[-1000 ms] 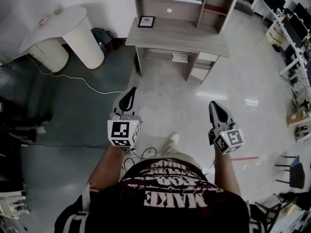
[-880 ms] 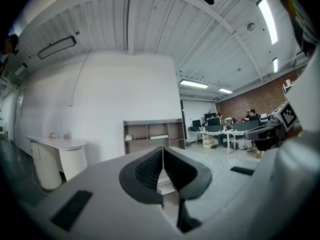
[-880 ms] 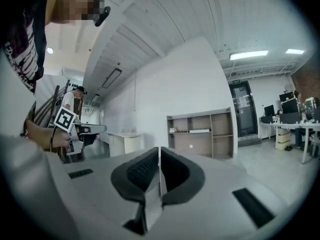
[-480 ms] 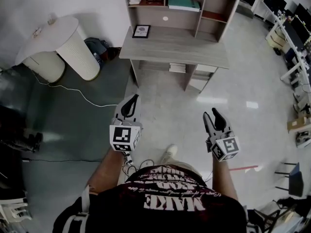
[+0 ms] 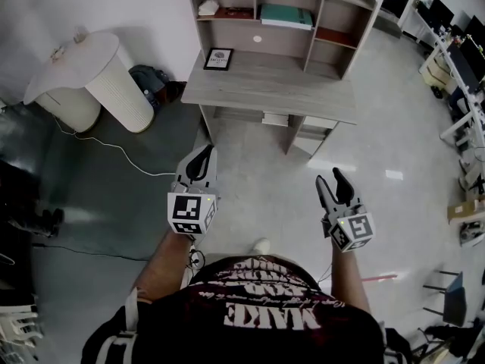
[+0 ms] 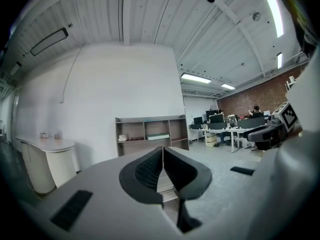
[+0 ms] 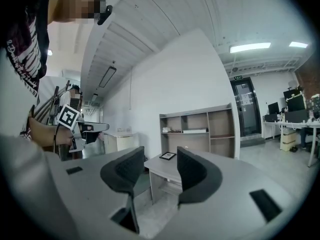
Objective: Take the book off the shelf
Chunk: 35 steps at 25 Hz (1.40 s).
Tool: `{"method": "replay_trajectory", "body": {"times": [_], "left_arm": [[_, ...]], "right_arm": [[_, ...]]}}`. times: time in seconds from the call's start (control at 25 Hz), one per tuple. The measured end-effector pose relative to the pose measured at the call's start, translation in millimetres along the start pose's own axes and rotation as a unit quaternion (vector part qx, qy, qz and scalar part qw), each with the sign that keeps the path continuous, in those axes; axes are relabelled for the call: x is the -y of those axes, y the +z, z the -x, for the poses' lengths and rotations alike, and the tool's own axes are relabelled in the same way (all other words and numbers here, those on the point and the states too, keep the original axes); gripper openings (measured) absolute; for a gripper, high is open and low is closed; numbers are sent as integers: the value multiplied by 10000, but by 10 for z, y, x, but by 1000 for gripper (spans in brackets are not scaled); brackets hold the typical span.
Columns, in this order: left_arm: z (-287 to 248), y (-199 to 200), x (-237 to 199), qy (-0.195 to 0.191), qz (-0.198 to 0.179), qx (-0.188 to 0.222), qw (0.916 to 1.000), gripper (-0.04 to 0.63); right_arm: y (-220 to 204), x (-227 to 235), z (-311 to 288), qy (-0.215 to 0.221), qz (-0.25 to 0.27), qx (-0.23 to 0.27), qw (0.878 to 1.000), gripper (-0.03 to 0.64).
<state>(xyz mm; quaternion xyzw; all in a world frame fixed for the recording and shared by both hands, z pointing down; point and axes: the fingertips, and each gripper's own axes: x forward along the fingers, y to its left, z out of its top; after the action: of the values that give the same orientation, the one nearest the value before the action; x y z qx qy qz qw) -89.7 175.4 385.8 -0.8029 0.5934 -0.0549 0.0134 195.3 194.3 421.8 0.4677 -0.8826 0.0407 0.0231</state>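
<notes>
A teal book (image 5: pixel 286 15) lies flat in the middle compartment of the wooden shelf unit (image 5: pixel 330 18) on top of a desk (image 5: pixel 273 86), far ahead of both grippers. It also shows as a pale book (image 6: pixel 158 136) in the left gripper view and a thin book (image 7: pixel 195 131) in the right gripper view. My left gripper (image 5: pixel 203 158) is held over the floor with its jaws shut (image 6: pixel 163 151) and nothing in them. My right gripper (image 5: pixel 331 180) points at the desk; its jaws (image 7: pixel 159 159) are opening with nothing between them.
A framed picture (image 5: pixel 217 58) lies on the desk's left end. A white round stand (image 5: pixel 87 63) and a dark bag (image 5: pixel 151 78) sit to the left, with a white cable (image 5: pixel 114 146) across the floor. Office desks (image 5: pixel 462 59) line the right side.
The right gripper's jaws have gone from shut to apart. The desk and shelf have come nearer and lower in the head view. The left gripper stays shut.
</notes>
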Motion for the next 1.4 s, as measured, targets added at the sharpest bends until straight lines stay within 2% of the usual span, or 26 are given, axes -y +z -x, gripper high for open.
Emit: {"method": "replay_trajectory", "body": {"times": [0.4,0.72,0.92,1.16,1.4], "left_arm": [[-165,-28,-73,218,32,-102,9997,12],[-427,-247,-230,240,140,-330,9991,12],[-830,-214,-364,133,106,-250,9995,12],[-1440,-154,-503,-65,66,-194,9998,12],[-1959,-166,-742,-104,89,-246,9996,12]], "right_arm": [[-75,175,-271,218,-146,-111,9996,230],[-141,297,-647,315,-215,-282,9989,242],[-26,466,-988,258,-193,-147,9994,244],[-22,716,-1431,180,-308,-276,9990,244],[-15,986,-1918,112,-405,-322,9986,242]]}}
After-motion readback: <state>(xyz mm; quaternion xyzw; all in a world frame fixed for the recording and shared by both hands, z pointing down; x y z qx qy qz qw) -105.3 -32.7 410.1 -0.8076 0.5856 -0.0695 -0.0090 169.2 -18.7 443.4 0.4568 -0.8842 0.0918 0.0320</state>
